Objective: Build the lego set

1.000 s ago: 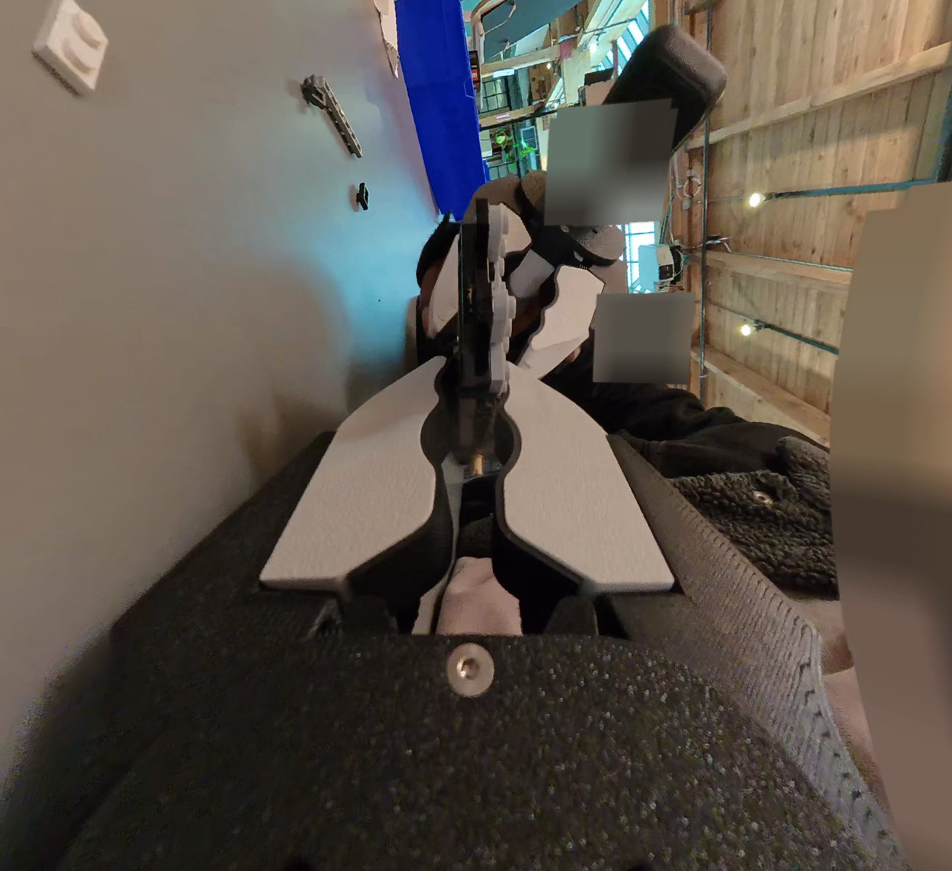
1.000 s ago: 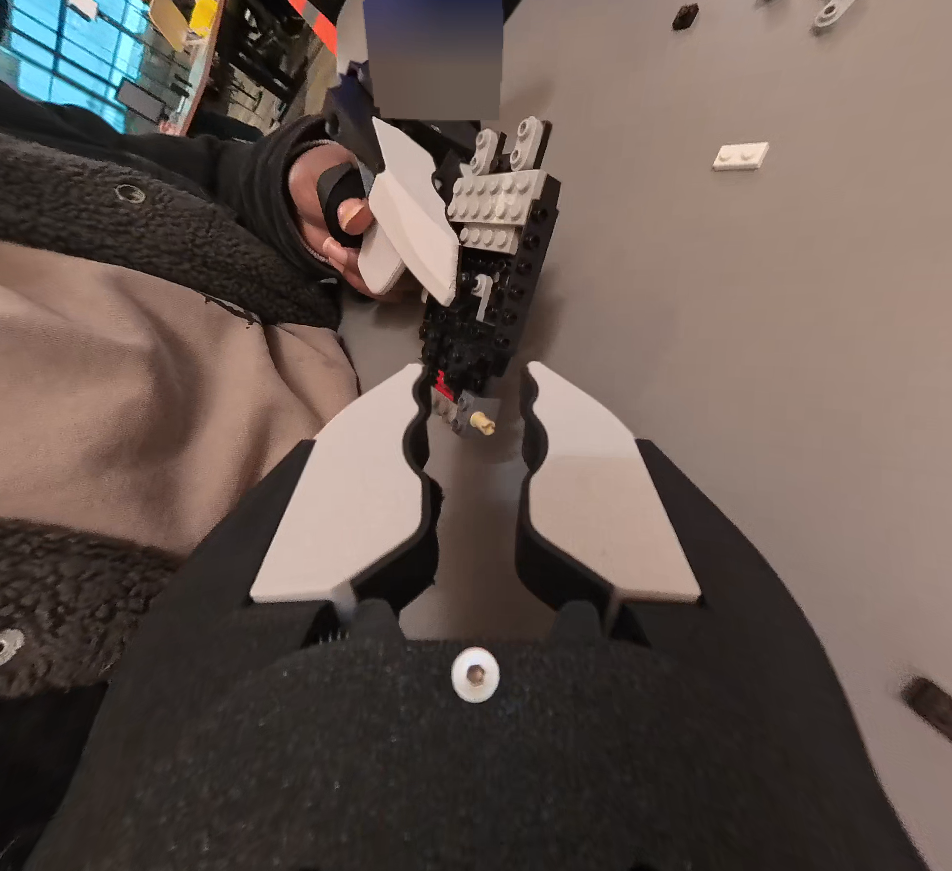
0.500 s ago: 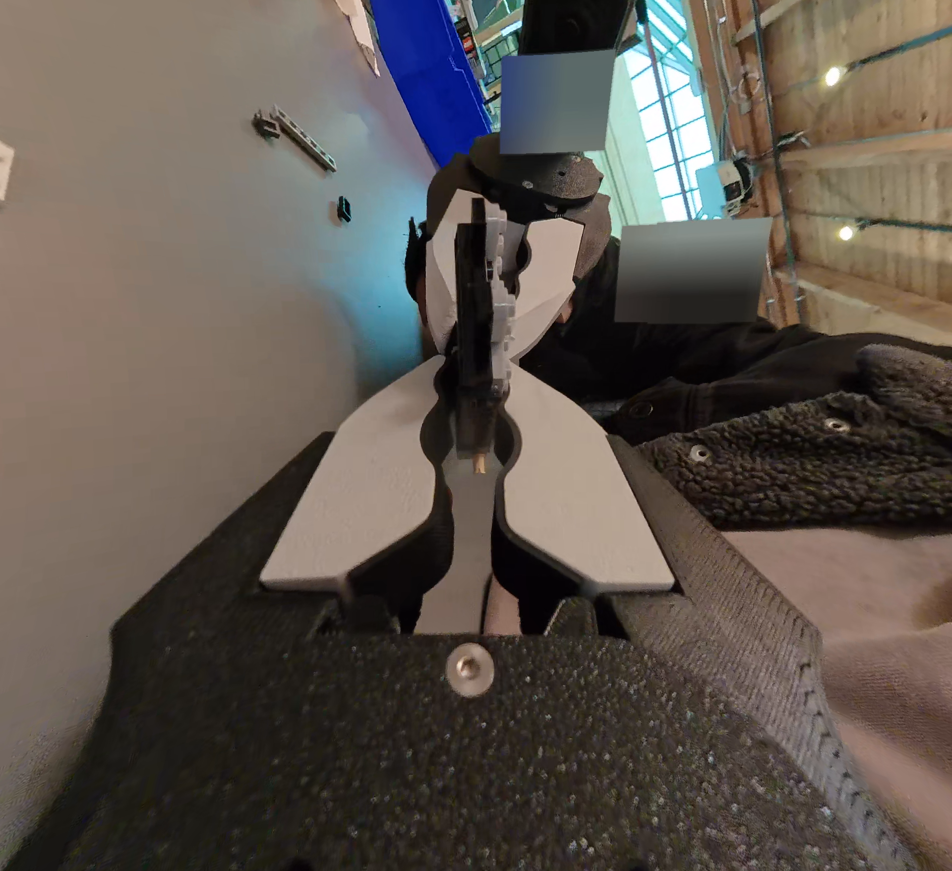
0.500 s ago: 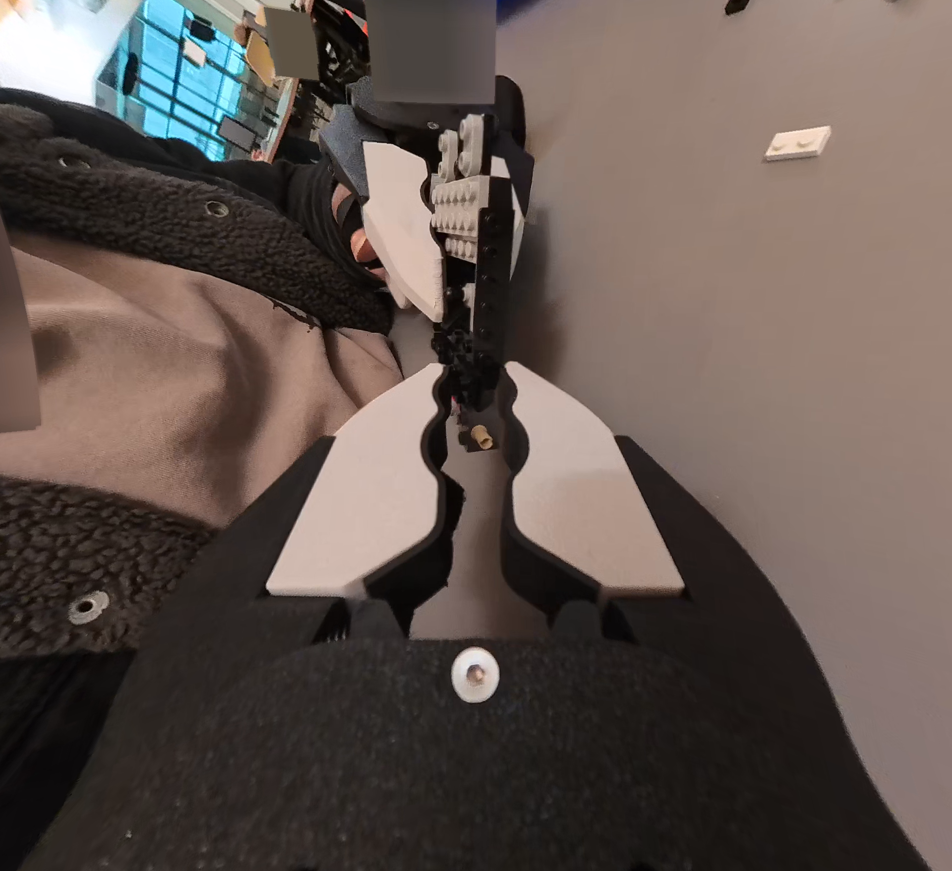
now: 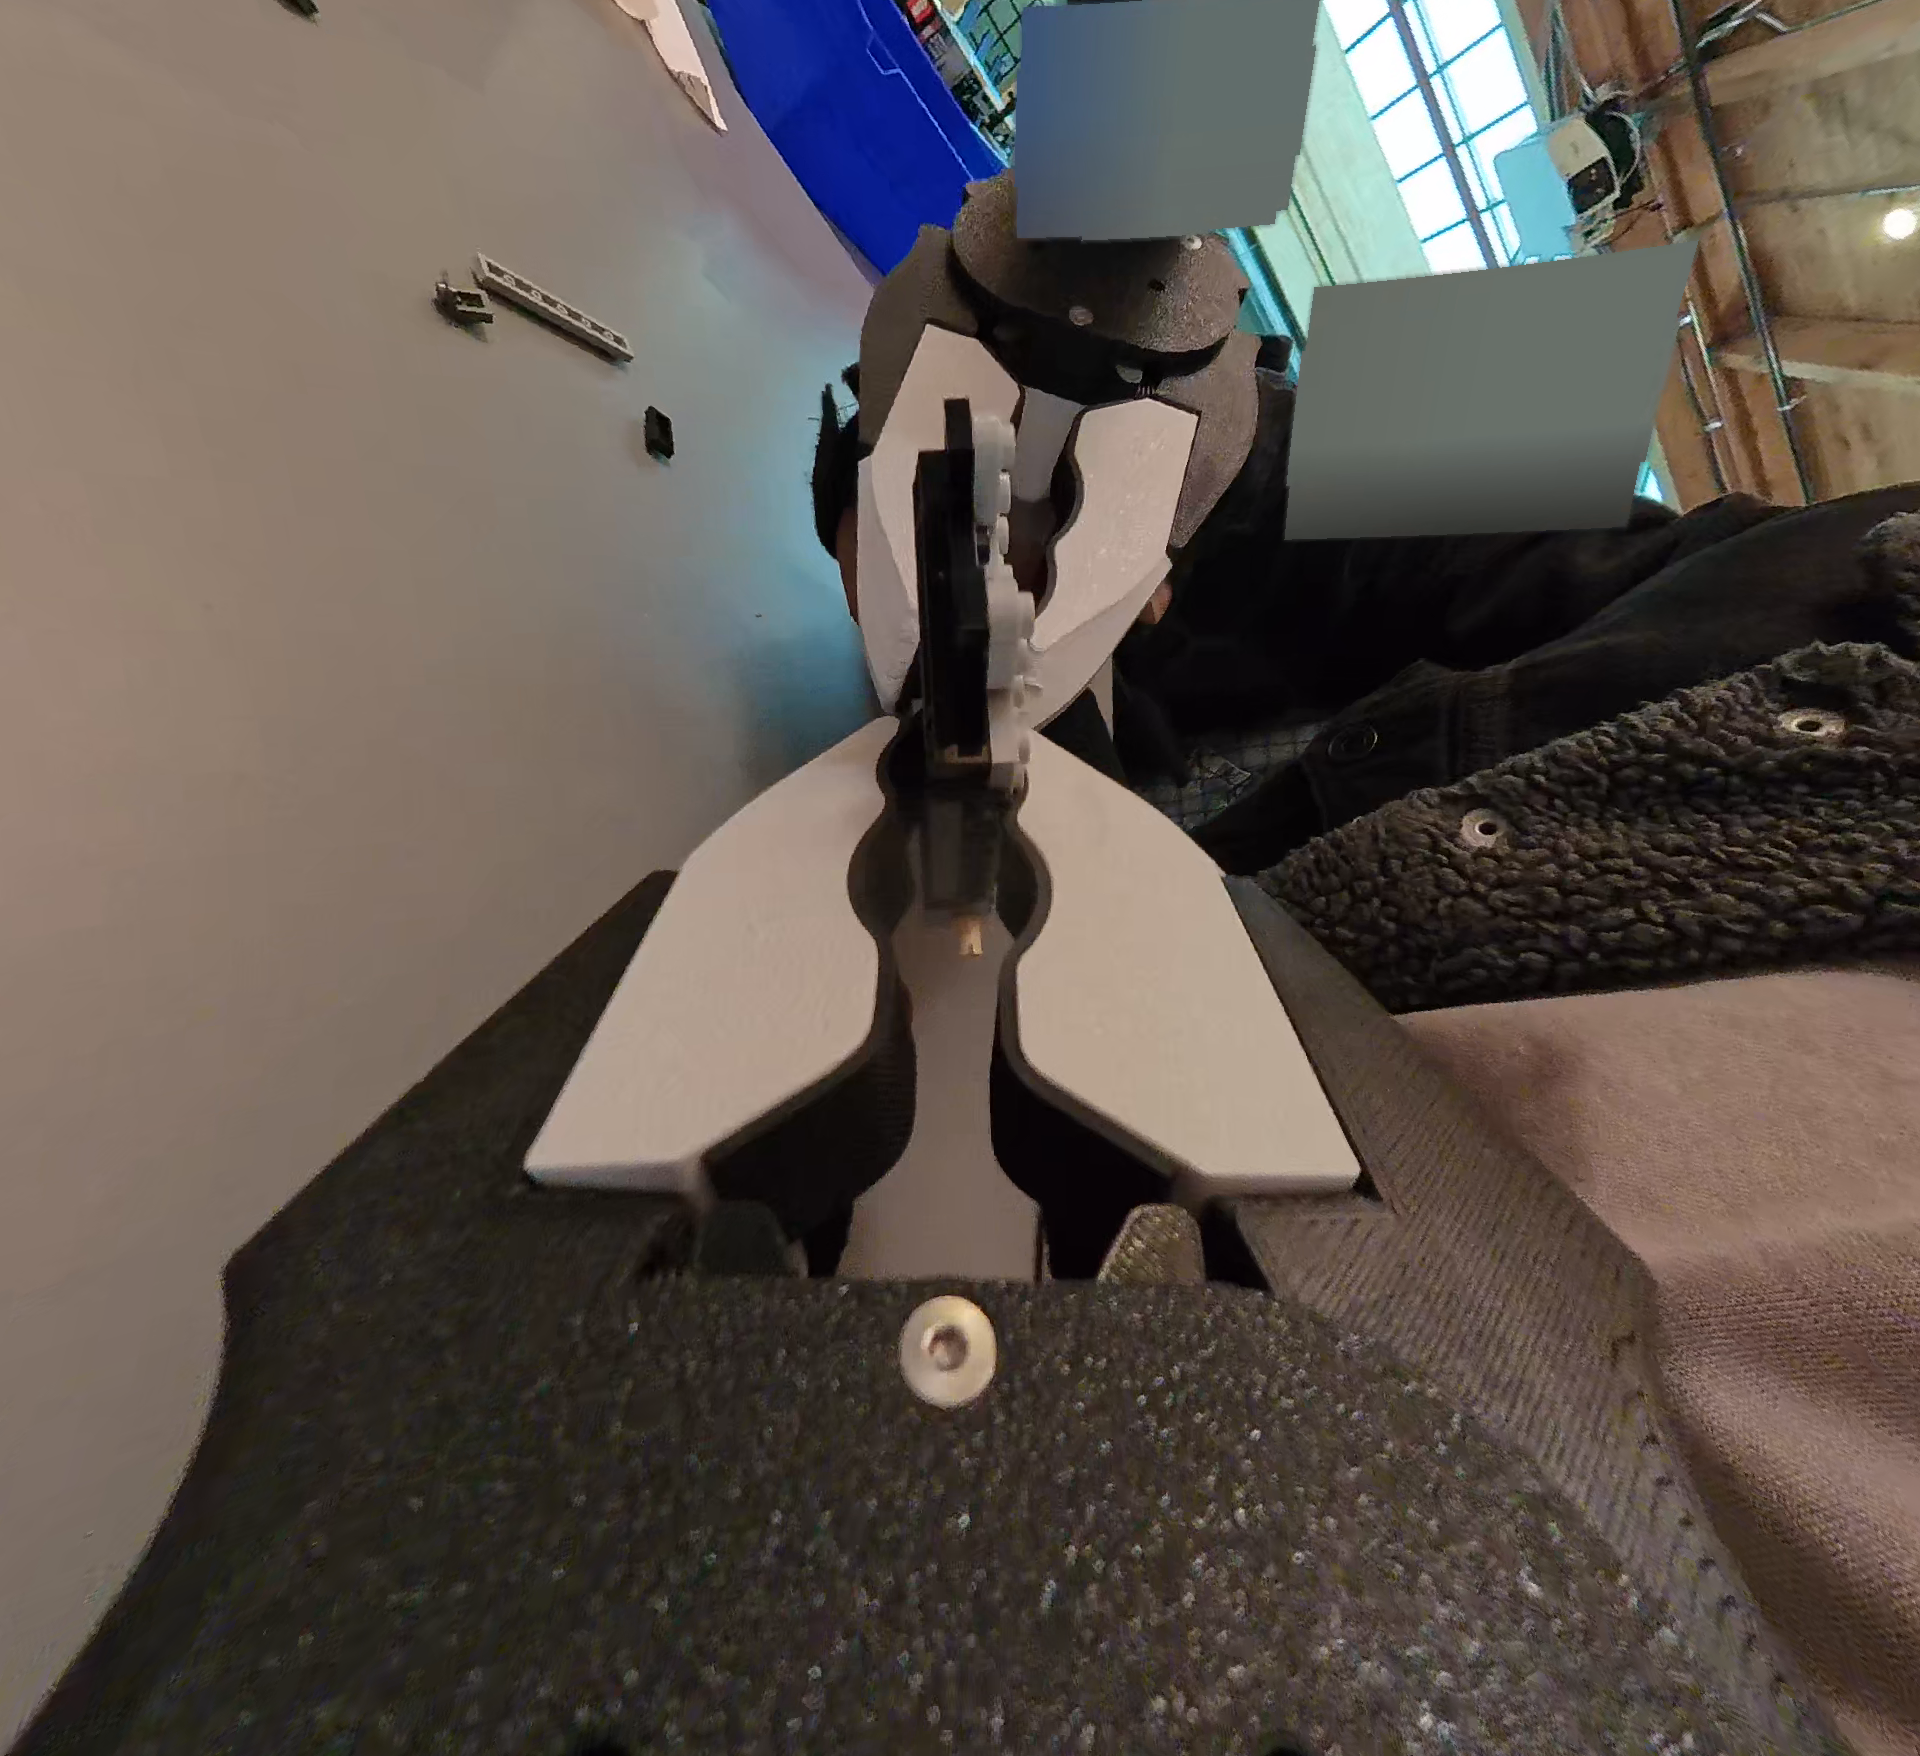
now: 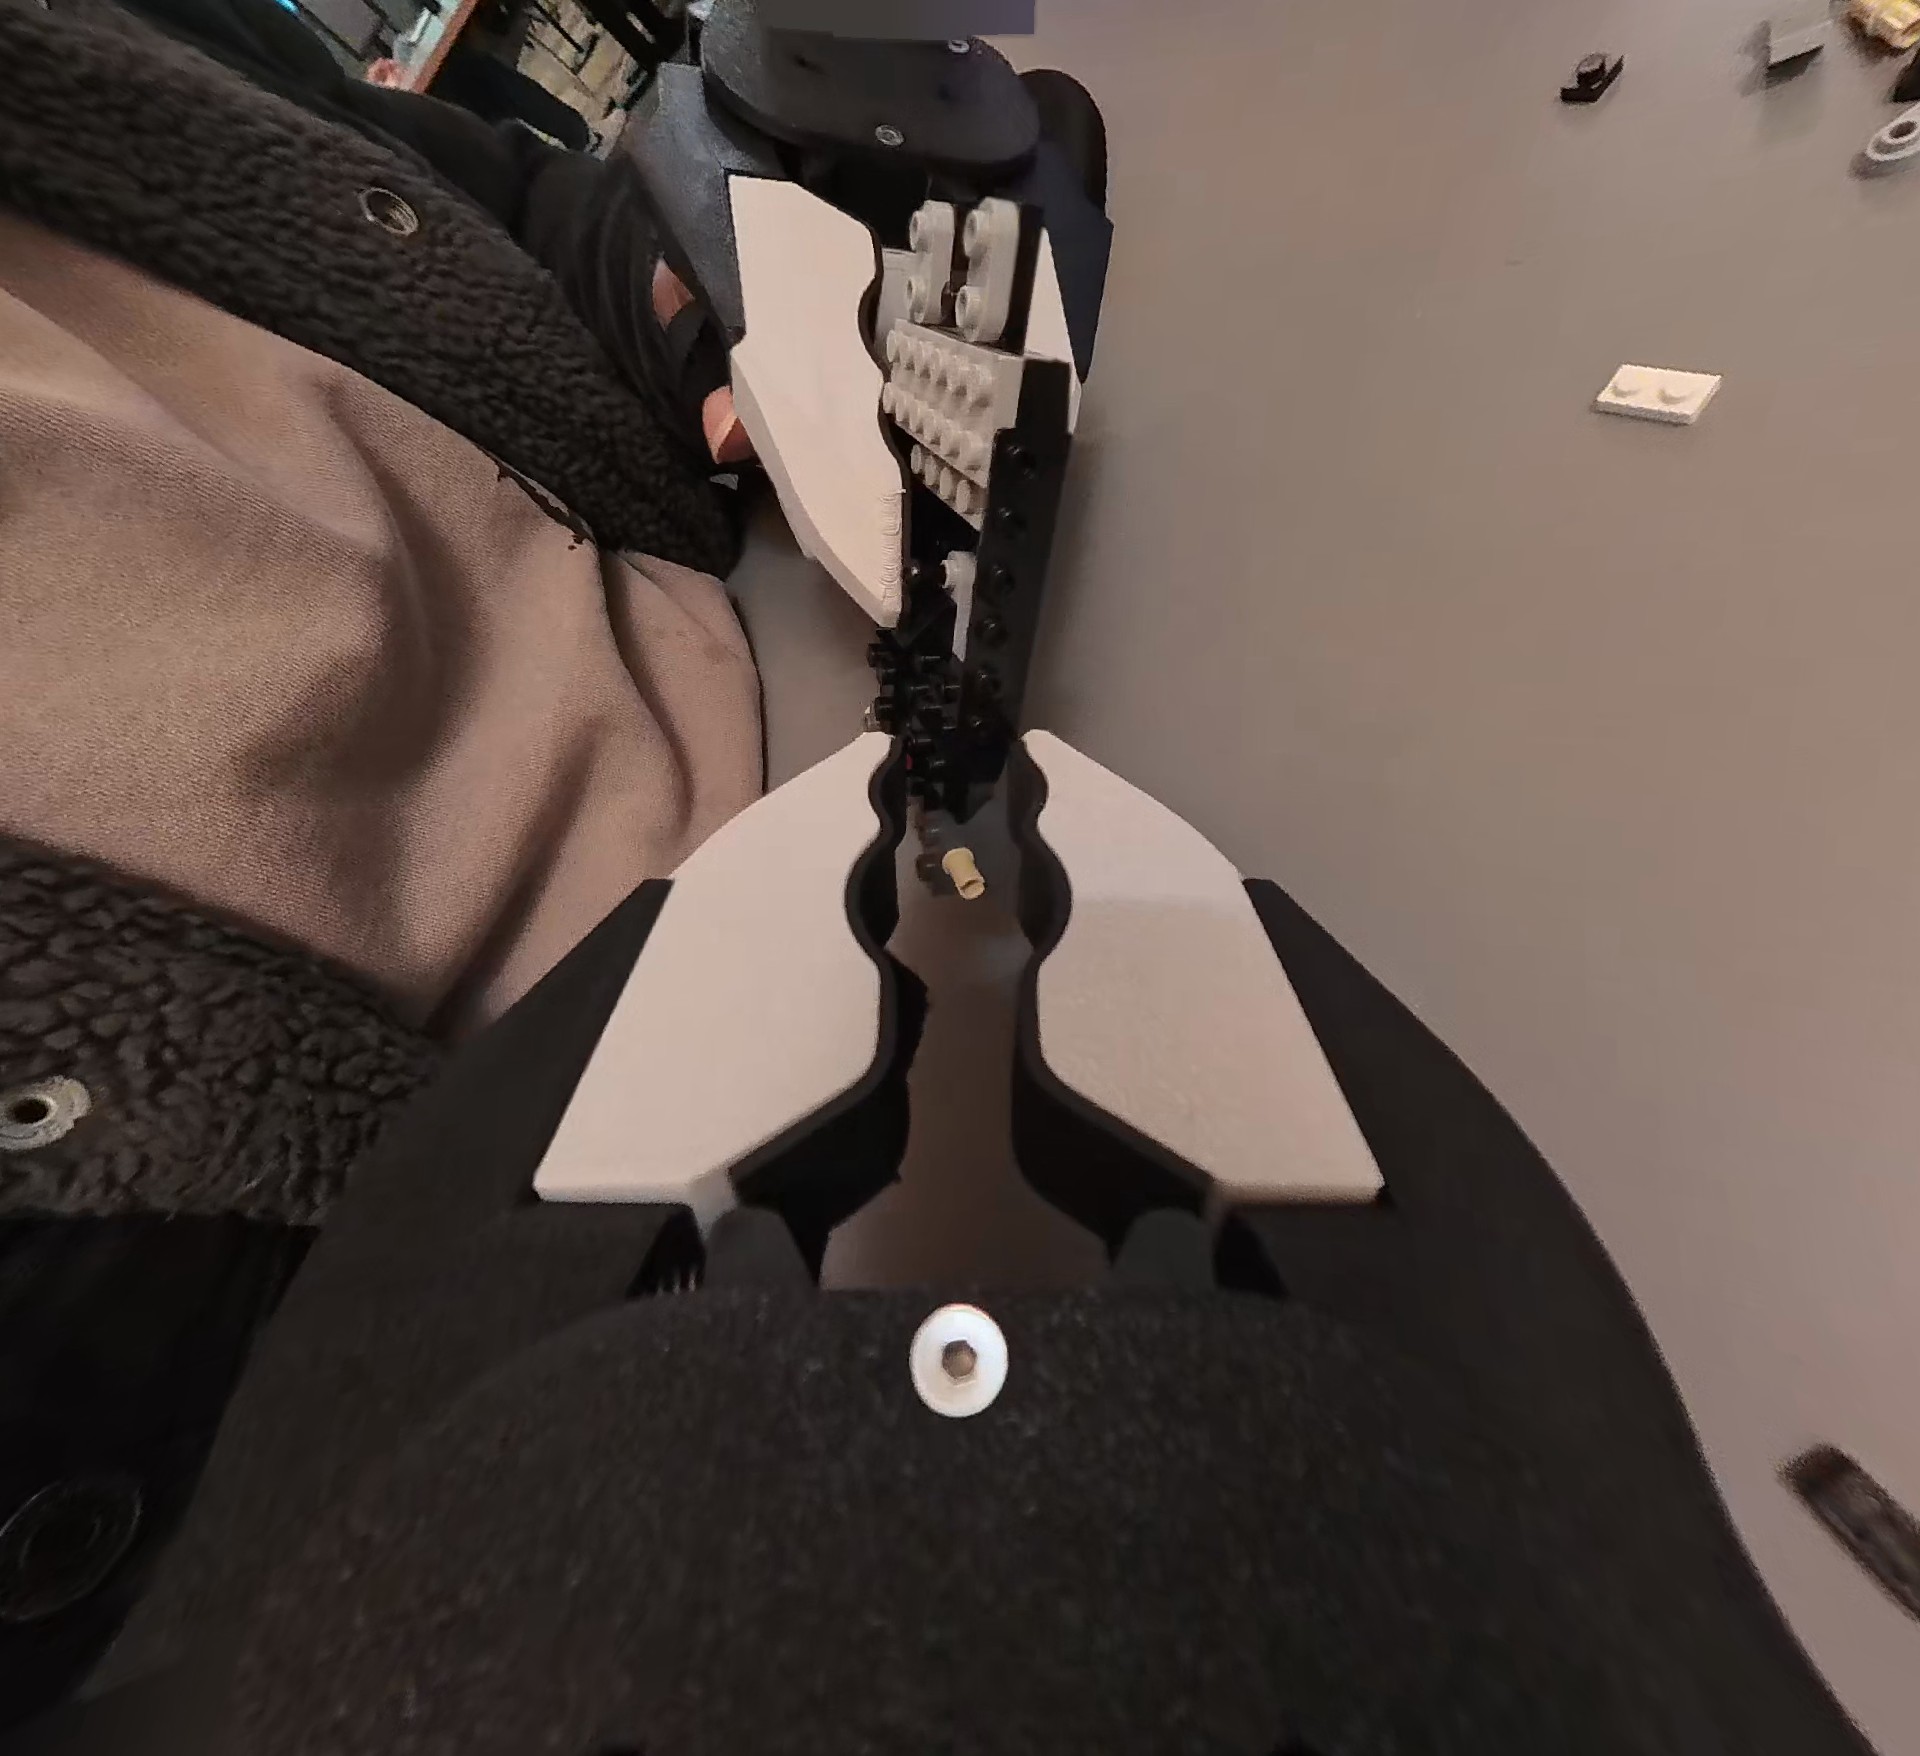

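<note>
A long lego assembly (image 5: pixel 951 584) of black beams and light grey studded plates is held edge-on above the grey table (image 5: pixel 312 667). My left gripper (image 5: pixel 961 750) is shut on one end of it, with a tan pin (image 5: pixel 971 937) poking out between the fingers. In the right wrist view my right gripper (image 6: pixel 958 752) is shut on the black end of the assembly (image 6: pixel 1023 501), by a tan pin (image 6: pixel 961 873). Each gripper faces the other: the right gripper (image 5: pixel 966 688) shows beyond the left, and a white finger (image 6: pixel 810 397) of the left shows beyond the right.
Loose pieces lie on the table: a white two-stud plate (image 6: pixel 1657 394), a cluster of dark, grey and gold parts (image 6: pixel 1792 33), a long grey plate (image 5: pixel 556 309), a small black piece (image 5: pixel 658 433). A blue bin (image 5: pixel 842 75) stands at the far edge. A person's fleece jacket (image 6: pixel 312 563) is close beside the grippers. The grippers are tip to tip, or close to it.
My right gripper, wide open a second ago, has moved onto the end of the assembly and closed around it. My left gripper has kept its hold while the assembly turned edge-on.
</note>
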